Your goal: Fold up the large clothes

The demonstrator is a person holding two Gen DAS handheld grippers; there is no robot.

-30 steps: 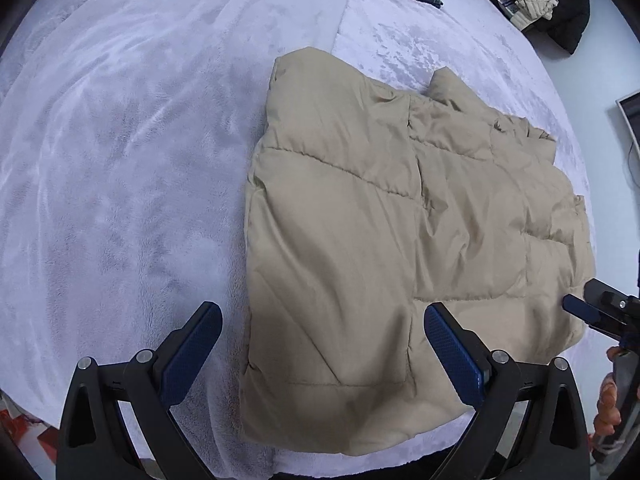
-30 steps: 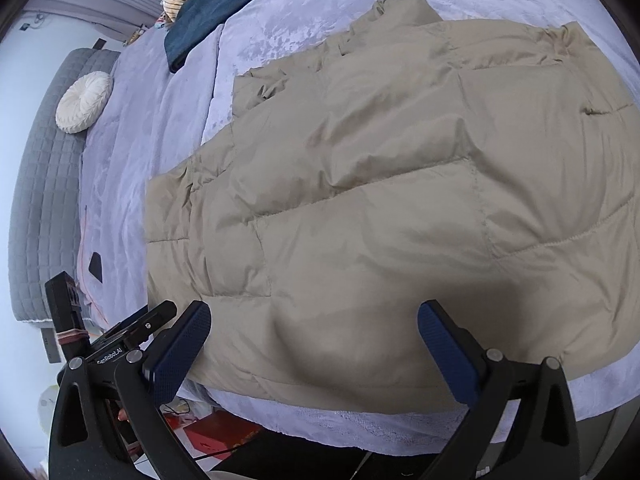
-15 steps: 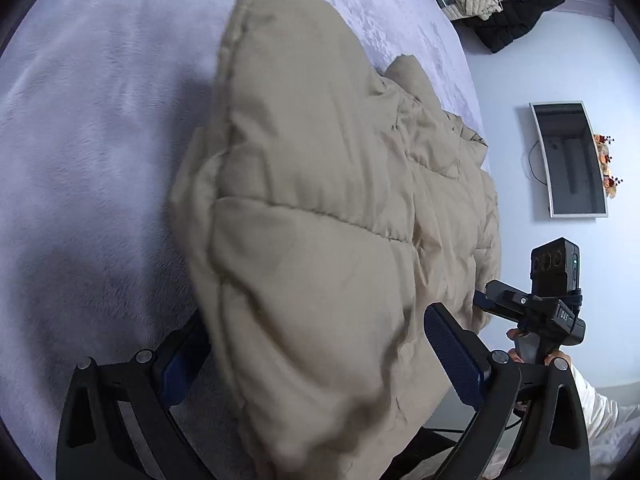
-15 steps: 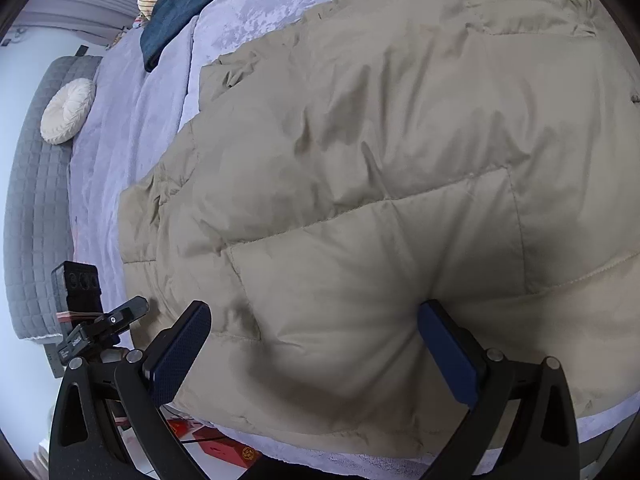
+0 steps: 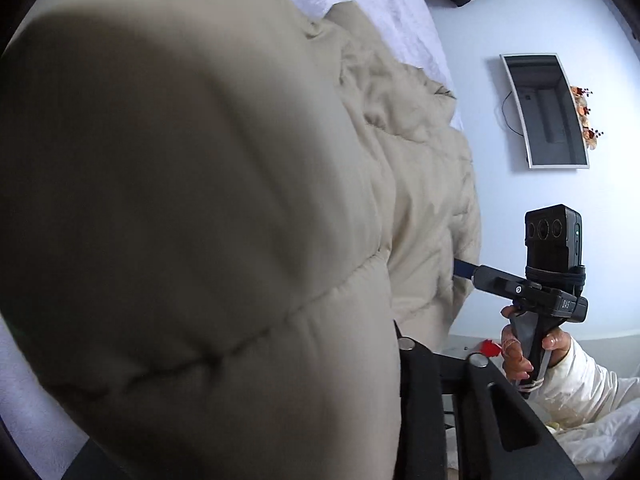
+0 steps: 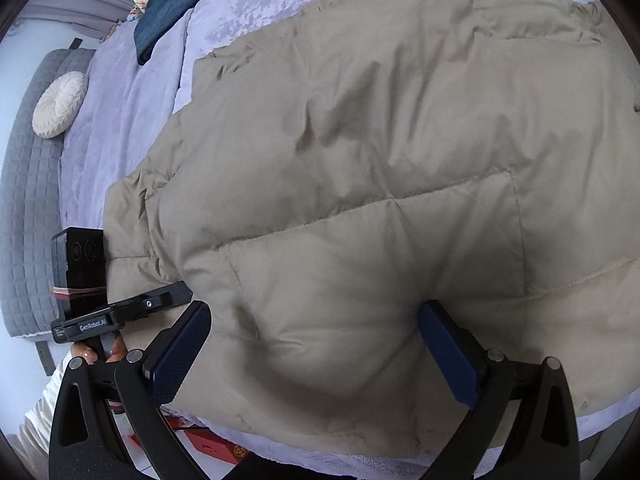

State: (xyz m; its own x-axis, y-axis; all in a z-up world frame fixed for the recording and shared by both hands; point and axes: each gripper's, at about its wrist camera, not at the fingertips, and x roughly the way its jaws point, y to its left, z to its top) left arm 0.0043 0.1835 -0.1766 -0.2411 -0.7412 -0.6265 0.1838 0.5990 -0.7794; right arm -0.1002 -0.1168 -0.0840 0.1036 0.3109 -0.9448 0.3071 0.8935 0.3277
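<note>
Jaws: right gripper [image 6: 316, 354] spread wide around the beige puffer jacket [image 6: 380, 152] hem, not pinching; left gripper [image 5: 404, 380] buried in fabric, can't tell. Jacket lies flat on bed [image 6: 132, 92], near edge. Folding looks barely begun, approx. all left.

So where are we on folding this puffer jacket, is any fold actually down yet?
No fold is down yet. The beige jacket lies spread, back up, on the lavender bed cover. In hand: the right gripper is open with the near hem bulging between its fingers, and the left gripper is pushed into the side edge; its grip is hidden. Left: clamp, lift, fold over, smooth.
</note>
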